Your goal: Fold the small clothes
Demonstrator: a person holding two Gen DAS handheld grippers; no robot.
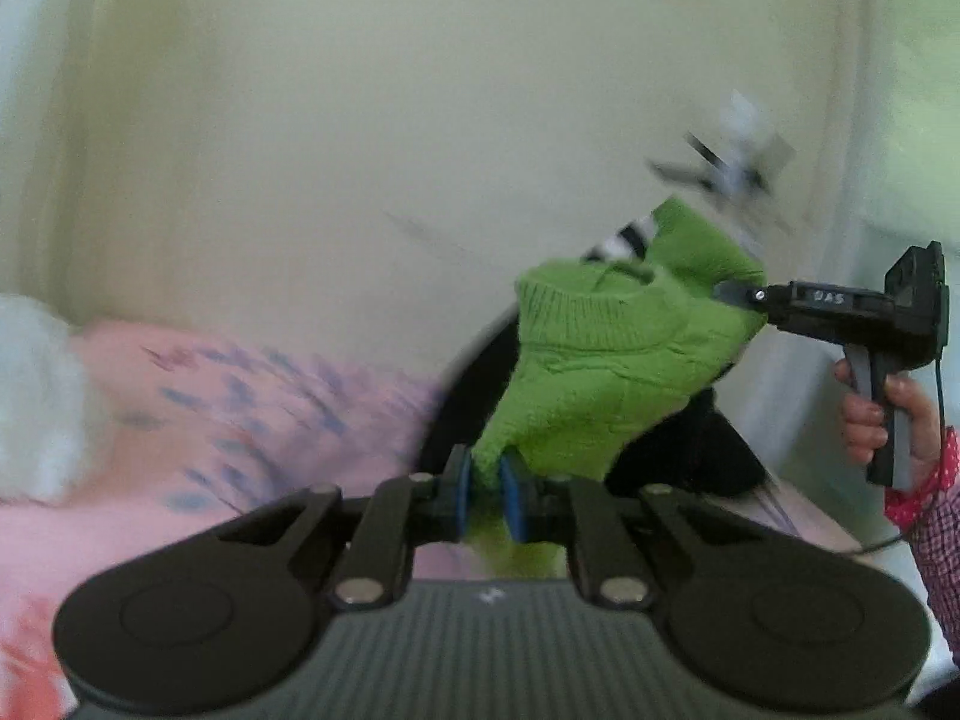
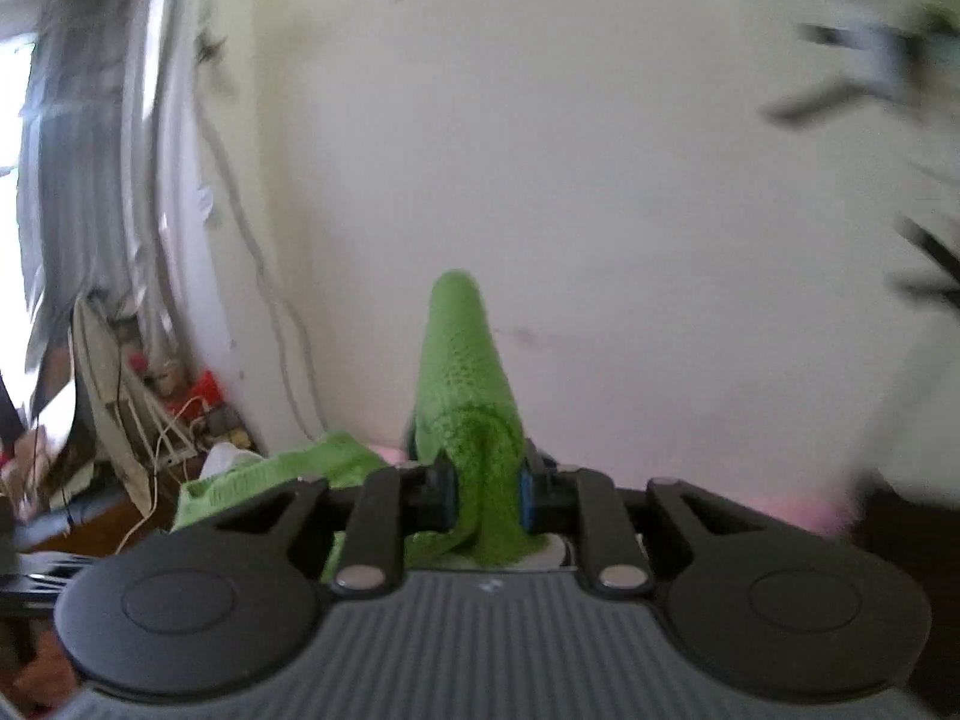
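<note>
A small green knitted garment (image 1: 606, 354) hangs in the air, stretched between both grippers. My left gripper (image 1: 486, 489) is shut on its lower edge, blue pads pinching the knit. In the left wrist view my right gripper (image 1: 747, 300) comes in from the right, held by a hand (image 1: 876, 420), and clamps the garment's far side. In the right wrist view the right gripper (image 2: 489, 495) is shut on a fold of the green garment (image 2: 468, 396), which sticks up beyond the pads; another part with a ribbed hem trails off to the left.
A pink patterned bedcover (image 1: 228, 420) lies below at the left, with something white (image 1: 36, 408) at its far left edge. A pale wall fills the background. The right wrist view shows cluttered items and cables (image 2: 180, 414) low at the left.
</note>
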